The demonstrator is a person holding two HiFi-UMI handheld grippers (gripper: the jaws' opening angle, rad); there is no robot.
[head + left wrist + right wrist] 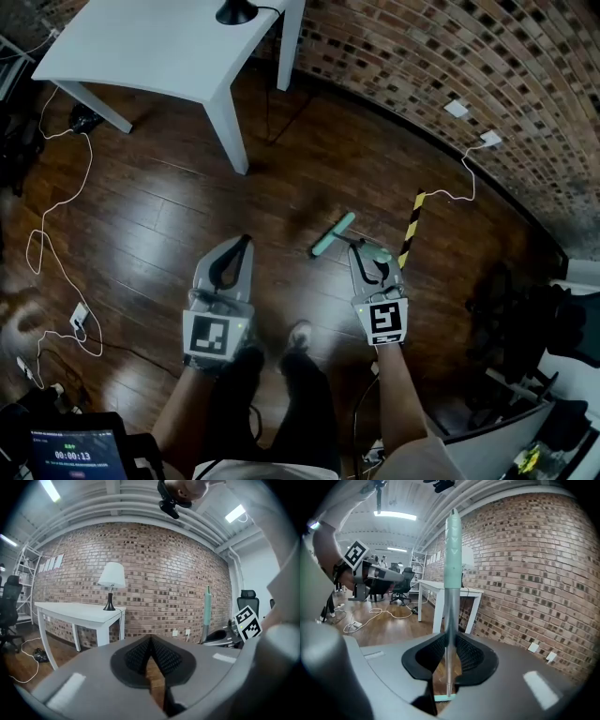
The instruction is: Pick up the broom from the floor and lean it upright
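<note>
The broom stands nearly upright in the right gripper view, with a silver pole [449, 620], a pale teal grip at the top and a teal head [443, 697] low down. My right gripper [449, 639] is shut on the silver pole. From the head view I see the teal broom head [333, 234] down by the wooden floor, just ahead of the right gripper [369, 251]. My left gripper [246, 242] hangs to the left of the broom, apart from it, shut with nothing in it. In the left gripper view the left gripper [150, 638] faces the brick wall, and the broom's handle [206, 613] rises at the right.
A white table [159, 52] with a black-based lamp [236, 11] stands far left against the curved brick wall [450, 56]. White cables [56, 253] trail over the floor at left. A yellow-black striped strip [411, 230] lies near the broom. Dark chairs [511, 309] crowd the right.
</note>
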